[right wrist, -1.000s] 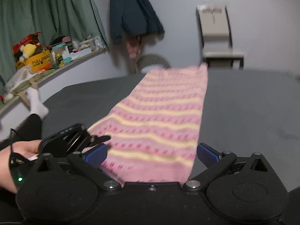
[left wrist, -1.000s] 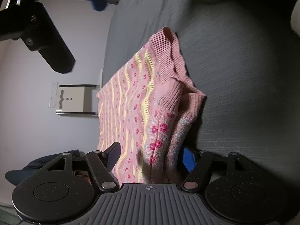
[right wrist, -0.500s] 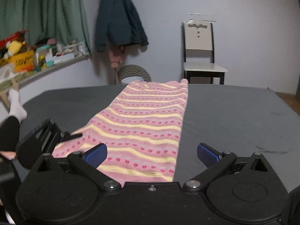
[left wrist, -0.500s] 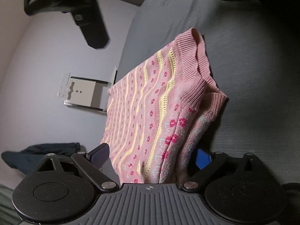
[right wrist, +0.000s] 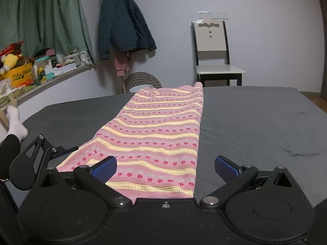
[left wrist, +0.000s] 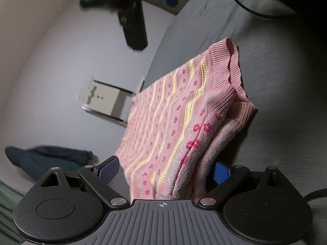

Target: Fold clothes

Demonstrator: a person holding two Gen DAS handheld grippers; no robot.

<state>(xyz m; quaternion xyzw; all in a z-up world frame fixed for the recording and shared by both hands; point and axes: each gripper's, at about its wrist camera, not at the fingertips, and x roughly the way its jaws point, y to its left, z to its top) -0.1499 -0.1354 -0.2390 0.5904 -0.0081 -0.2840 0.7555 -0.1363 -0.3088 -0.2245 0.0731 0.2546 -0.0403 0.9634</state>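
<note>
Both grippers' jaws are open: left gripper straddles the sweater, right gripper at the near hem. Grip corners evenly, fold towards the bed's far edge.

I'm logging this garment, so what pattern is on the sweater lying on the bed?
Pink knit sweater with yellow wavy stripes and rows of small red flowers; clearest in the right wrist view.

Pink knit garment: near hem hidden behind the right gripper body. Left gripper: partly cut off at the frame edge, finger contact undeterminable. Chair: blurred, partly covered by fabric. Shelf clutter: items too small to identify.
</note>
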